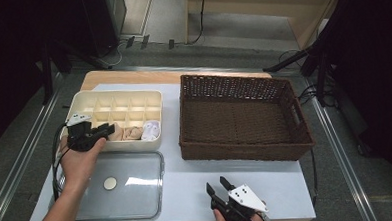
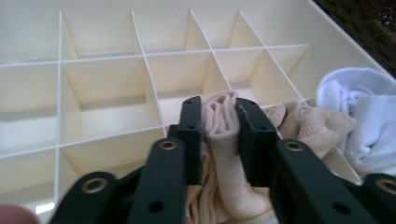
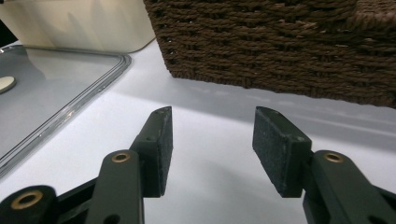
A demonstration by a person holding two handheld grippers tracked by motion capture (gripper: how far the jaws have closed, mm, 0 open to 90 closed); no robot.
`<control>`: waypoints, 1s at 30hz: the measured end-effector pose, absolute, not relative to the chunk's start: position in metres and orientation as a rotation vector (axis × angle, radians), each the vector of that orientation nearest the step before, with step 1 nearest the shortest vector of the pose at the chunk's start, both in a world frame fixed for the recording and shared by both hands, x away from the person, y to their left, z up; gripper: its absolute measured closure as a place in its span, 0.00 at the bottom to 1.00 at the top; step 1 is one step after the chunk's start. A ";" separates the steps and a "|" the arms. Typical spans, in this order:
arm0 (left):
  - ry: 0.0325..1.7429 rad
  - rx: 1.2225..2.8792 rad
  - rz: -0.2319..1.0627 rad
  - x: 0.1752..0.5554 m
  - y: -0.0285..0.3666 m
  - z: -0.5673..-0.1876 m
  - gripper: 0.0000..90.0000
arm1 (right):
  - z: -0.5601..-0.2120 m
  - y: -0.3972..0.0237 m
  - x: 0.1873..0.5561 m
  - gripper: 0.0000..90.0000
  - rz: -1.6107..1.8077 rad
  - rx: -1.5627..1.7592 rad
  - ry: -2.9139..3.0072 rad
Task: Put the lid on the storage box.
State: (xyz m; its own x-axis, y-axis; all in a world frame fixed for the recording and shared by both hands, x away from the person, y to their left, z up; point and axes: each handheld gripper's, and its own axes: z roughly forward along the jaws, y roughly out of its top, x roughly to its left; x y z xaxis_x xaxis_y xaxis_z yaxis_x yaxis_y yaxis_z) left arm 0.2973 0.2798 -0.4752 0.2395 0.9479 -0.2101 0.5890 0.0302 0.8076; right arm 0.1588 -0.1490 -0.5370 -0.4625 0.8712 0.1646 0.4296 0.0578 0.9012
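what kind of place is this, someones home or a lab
Probably a lab or recording room, not a home: a table covered in white, metal floor rails, black stands with loose cables, and a handheld left gripper pinching a rolled sock.

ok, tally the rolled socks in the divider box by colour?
Beige-pink: 2, one clamped in the left tongs, one just beside it
White: 1, at the box's end by the wicker basket
Total: 3, all in the cream divider box
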 end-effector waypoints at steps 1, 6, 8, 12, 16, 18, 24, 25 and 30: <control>1.443 1.643 0.530 0.295 0.282 -0.474 0.70 | -0.537 -0.148 0.159 0.54 1.384 1.293 1.917; 1.405 1.568 0.538 0.284 0.291 -0.474 0.47 | -0.537 -0.141 0.158 0.51 1.385 1.277 1.923; 1.384 1.527 0.565 0.275 0.296 -0.477 0.44 | -0.537 -0.138 0.158 0.49 1.384 1.265 1.922; 1.351 1.516 0.574 0.266 0.301 -0.478 0.41 | -0.536 -0.132 0.158 0.47 1.395 1.255 1.916; 1.318 1.466 0.582 0.249 0.309 -0.475 0.40 | -0.535 -0.124 0.158 0.46 1.403 1.236 1.922; 1.314 1.462 0.572 0.243 0.312 -0.474 0.40 | -0.535 -0.122 0.159 0.46 1.402 1.233 1.921; 1.319 1.429 0.592 0.225 0.319 -0.474 0.38 | -0.534 -0.116 0.161 0.47 1.390 1.212 1.932; 1.324 1.428 0.588 0.218 0.322 -0.476 0.38 | -0.534 -0.114 0.161 0.47 1.385 1.205 1.939; 1.340 1.416 0.584 0.203 0.330 -0.482 0.39 | -0.534 -0.106 0.161 0.48 1.379 1.160 1.950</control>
